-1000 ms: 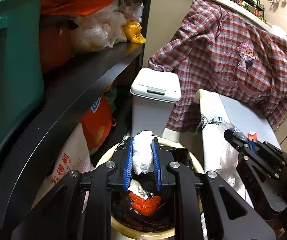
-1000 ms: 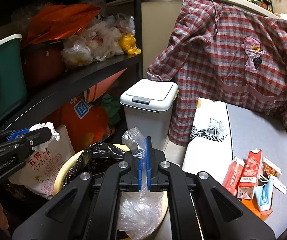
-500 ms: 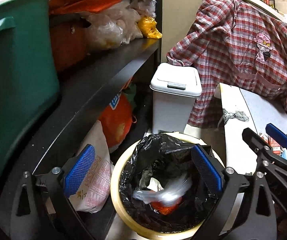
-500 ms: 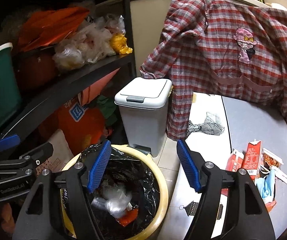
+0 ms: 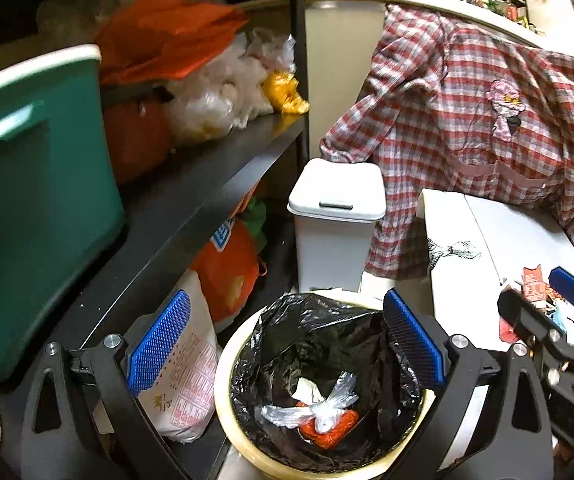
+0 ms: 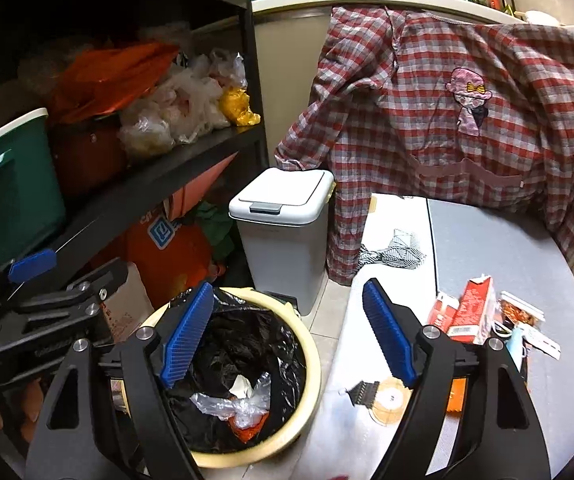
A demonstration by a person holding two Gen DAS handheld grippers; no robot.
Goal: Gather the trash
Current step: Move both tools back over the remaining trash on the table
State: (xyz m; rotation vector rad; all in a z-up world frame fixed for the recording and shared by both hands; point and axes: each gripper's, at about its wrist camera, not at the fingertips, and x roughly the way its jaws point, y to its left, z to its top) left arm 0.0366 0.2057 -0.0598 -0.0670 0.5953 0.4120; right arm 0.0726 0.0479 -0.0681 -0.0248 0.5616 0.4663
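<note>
Trash is seen in two places: a clear plastic bag, a white scrap and an orange wrapper lie at the bottom of the yellow bin, which is lined with a black bag, while red cartons and small packets are left on the grey table.

A black shelving unit is set along the left, its board edge running down close beside the bin. It is loaded with a green tub, an orange bag and clear bags; an orange sack and a white printed sack are wedged beneath it, the white one just beside the bin's rim. A plaid shirt is draped over the table's far edge. A white lidded bin, lid closed, stands on the floor behind the yellow bin, between shelf and table. The table's near edge lies just beside the yellow bin on the right; only a narrow strip of tiled floor is left open between them.

The left gripper is held wide open over the yellow bin's mouth, nothing between its blue pads. The right gripper is likewise spread wide and empty, one finger over the bin, the other over the table edge.
</note>
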